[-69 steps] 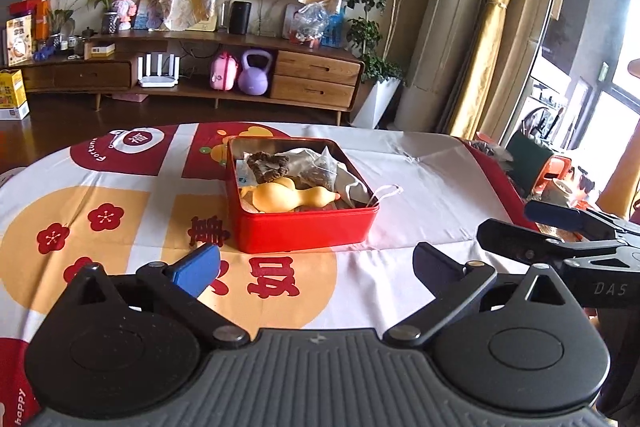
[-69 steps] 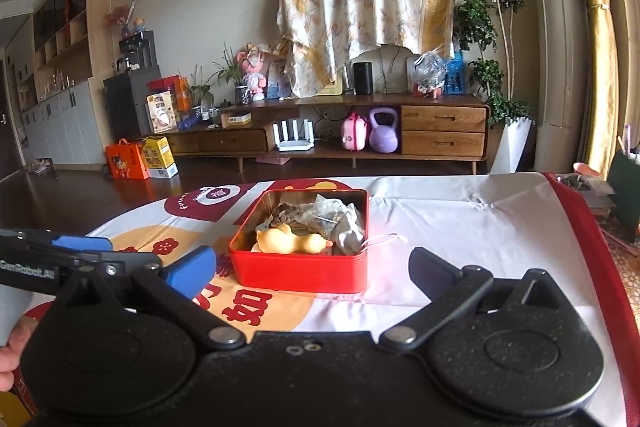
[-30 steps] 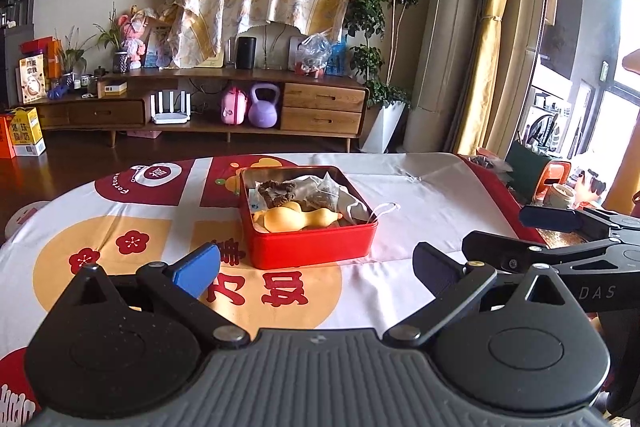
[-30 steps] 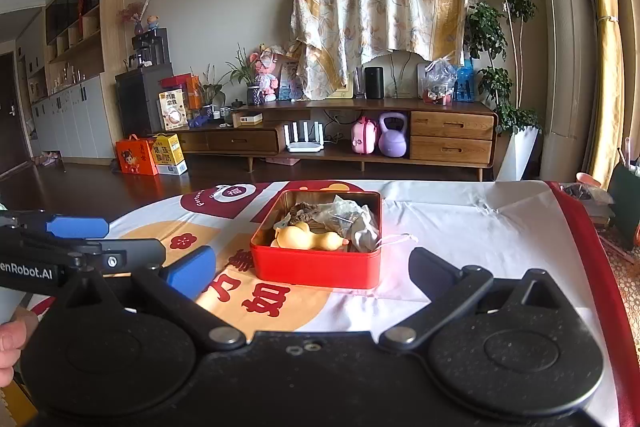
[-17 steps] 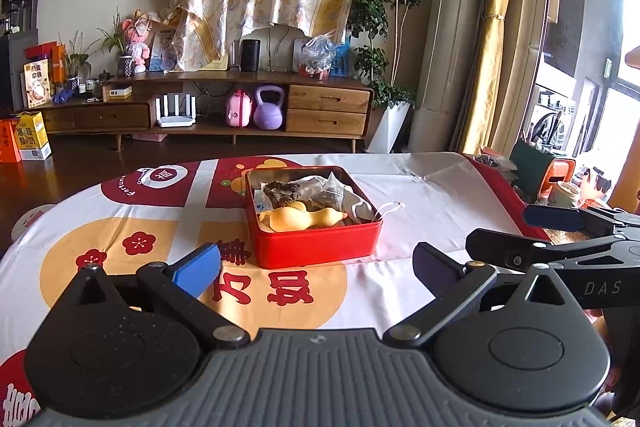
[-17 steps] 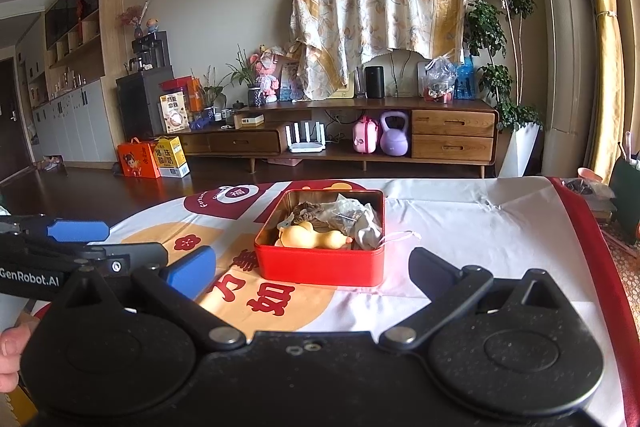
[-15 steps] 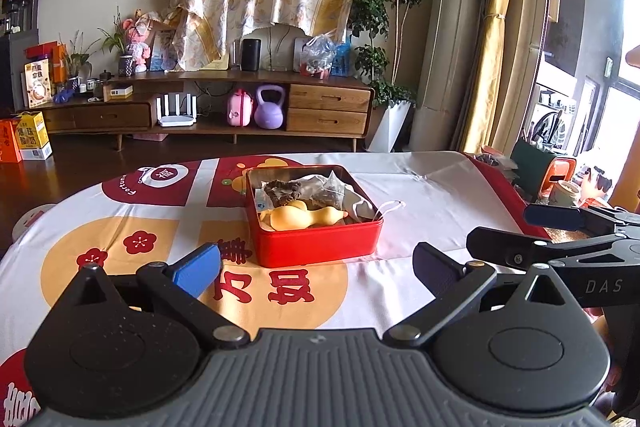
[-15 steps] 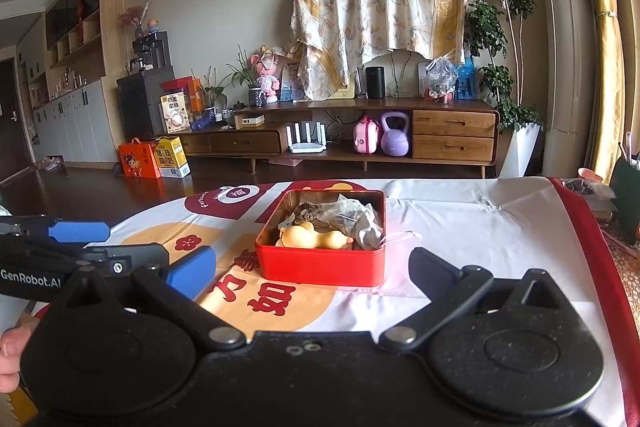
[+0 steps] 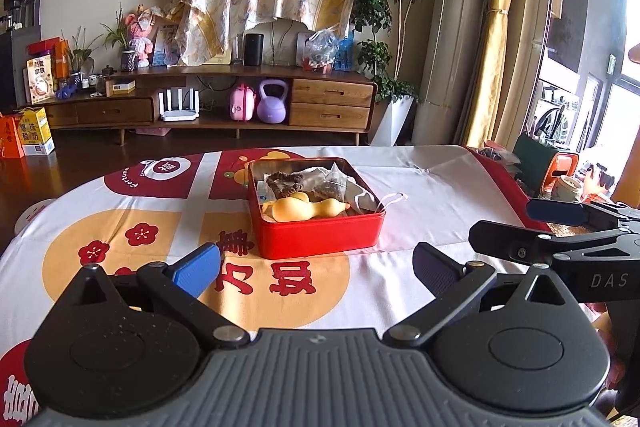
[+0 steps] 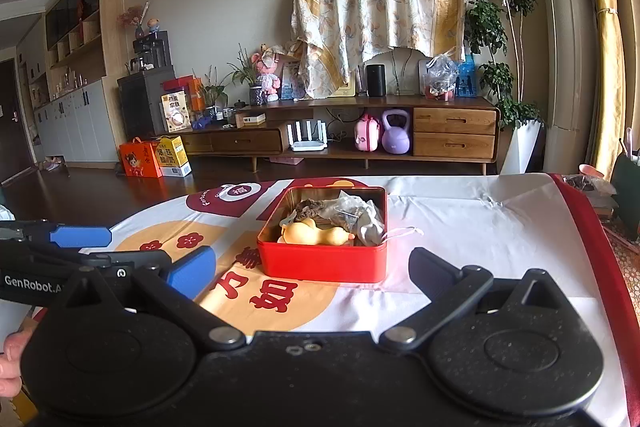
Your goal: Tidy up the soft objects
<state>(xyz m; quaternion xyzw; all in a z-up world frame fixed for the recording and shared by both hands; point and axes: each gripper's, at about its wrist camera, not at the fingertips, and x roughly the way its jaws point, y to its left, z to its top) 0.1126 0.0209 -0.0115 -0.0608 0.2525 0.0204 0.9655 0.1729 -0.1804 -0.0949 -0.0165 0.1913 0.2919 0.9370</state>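
Observation:
A red tin box (image 9: 320, 235) (image 10: 324, 263) sits on the tablecloth in front of both grippers. It holds a yellow gourd-shaped soft toy (image 9: 306, 207) (image 10: 316, 234), a brown scrunchie (image 9: 284, 181), and grey-white pouches with a string (image 9: 362, 197) (image 10: 366, 223). My left gripper (image 9: 316, 267) is open and empty, short of the box. My right gripper (image 10: 312, 269) is open and empty, also short of the box. Each gripper shows at the edge of the other's view, the right (image 9: 560, 227) and the left (image 10: 76, 247).
The table wears a white cloth (image 9: 432, 187) with red and orange prints and a red border on the right (image 10: 584, 227). Beyond the table's far edge stand a wooden TV cabinet (image 9: 328, 103), a plant (image 9: 384, 27) and curtains (image 9: 492, 27).
Both grippers have drawn back and levelled a little; the box sits slightly farther and more to the right in both views. Jaws stay open.

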